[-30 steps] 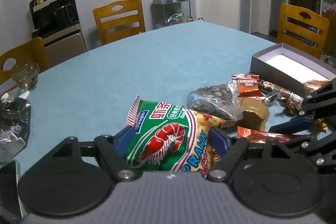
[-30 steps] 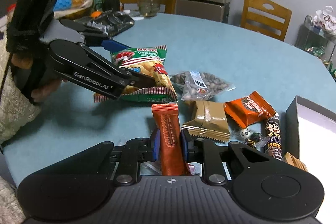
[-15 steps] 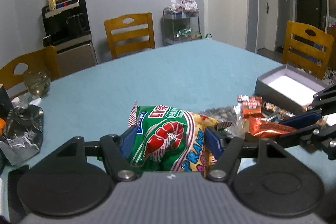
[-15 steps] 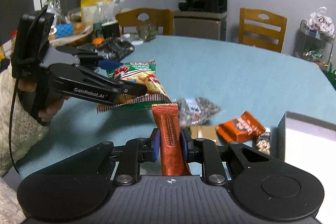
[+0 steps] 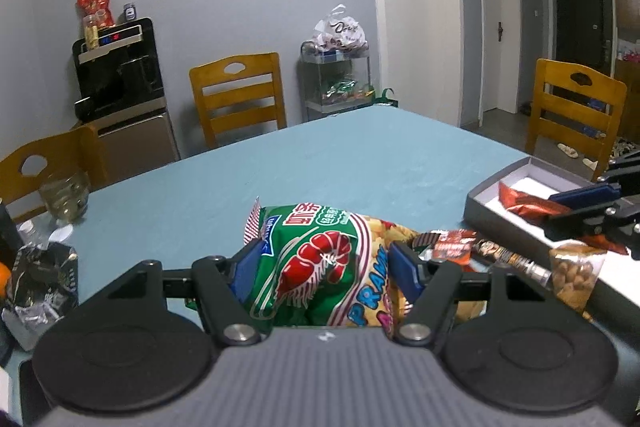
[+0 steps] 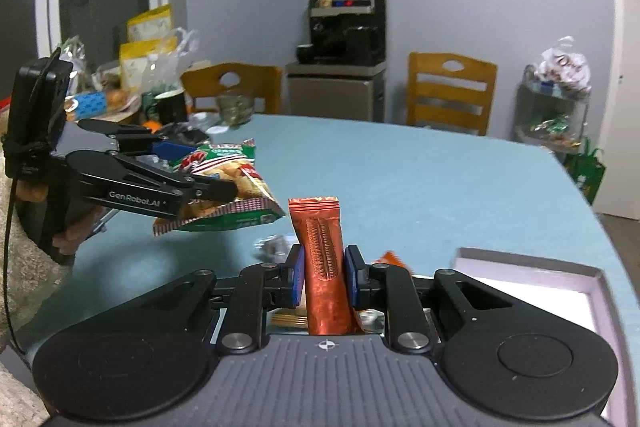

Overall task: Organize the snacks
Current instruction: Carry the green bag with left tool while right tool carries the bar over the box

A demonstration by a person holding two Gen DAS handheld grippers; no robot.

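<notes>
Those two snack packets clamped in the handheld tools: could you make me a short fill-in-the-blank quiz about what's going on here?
1. The left gripper holds a green prawn cracker bag printed with a red ____.
2. The right gripper is shut on a long ____-coloured stick packet.
3. The grey box lies on a ____ tablecloth.
4. The chairs around the table are made of ____.

Missing words: prawn; orange; blue; wood

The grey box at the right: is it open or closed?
Open. The grey box has no lid on it; its white inside shows, with the orange snack bar over it.
</notes>
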